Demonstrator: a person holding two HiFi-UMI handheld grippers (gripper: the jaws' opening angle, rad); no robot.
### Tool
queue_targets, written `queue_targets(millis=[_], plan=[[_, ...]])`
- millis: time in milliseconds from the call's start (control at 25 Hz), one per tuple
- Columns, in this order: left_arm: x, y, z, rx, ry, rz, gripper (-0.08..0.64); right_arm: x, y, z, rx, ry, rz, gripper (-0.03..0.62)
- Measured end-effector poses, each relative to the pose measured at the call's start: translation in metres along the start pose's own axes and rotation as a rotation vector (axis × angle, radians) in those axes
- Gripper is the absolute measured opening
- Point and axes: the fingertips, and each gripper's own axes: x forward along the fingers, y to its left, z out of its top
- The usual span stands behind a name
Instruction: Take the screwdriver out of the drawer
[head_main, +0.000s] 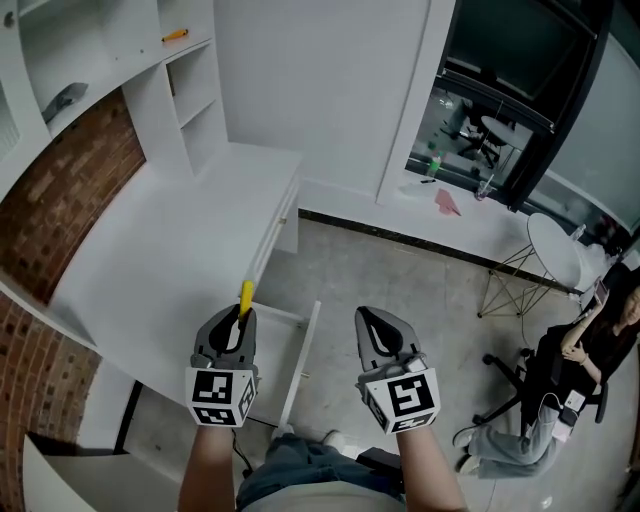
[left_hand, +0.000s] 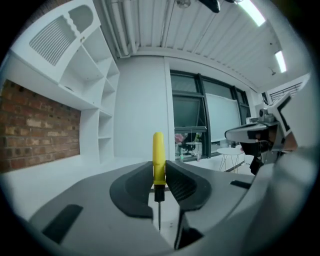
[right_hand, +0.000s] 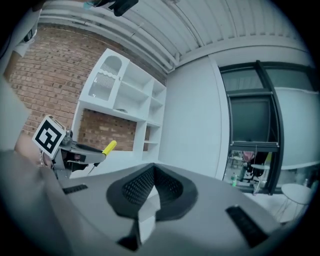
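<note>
A screwdriver (head_main: 246, 296) with a yellow handle and thin metal shaft stands clamped in my left gripper (head_main: 240, 316), above the white desk's front edge. In the left gripper view the pads press on both sides of the screwdriver's handle (left_hand: 158, 161); the handle sticks up past the jaws and the shaft hangs below them. My right gripper (head_main: 373, 320) hangs level beside it, over the floor, its jaws together with nothing between them (right_hand: 151, 171). The right gripper view also shows the left gripper (right_hand: 75, 156) and the yellow handle (right_hand: 109, 147) off to the left.
A white desk (head_main: 170, 250) with shelving (head_main: 190, 90) stands against a brick wall (head_main: 70, 190) on the left. A white frame (head_main: 300, 360) lies below the grippers. On the right are a wire-legged table (head_main: 553, 250) and a seated person (head_main: 590, 350).
</note>
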Motion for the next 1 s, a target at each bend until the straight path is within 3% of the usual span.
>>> queue_targets(millis=[360,680,1000], plan=[[-0.018,-0.004,0.076,0.066,-0.208,0.006,0.086,-0.009,-0.004,0.064,-0.046,-0.129,-0.030,0.009],[-0.028,-0.011,0.102,0.105,-0.282,-0.003,0.086,-0.014,-0.004,0.090,-0.069,-0.199,-0.039,0.009],[-0.038,-0.006,0.114,0.102,-0.331,0.006,0.086,-0.014,-0.001,0.093,-0.077,-0.199,-0.049,0.009]])
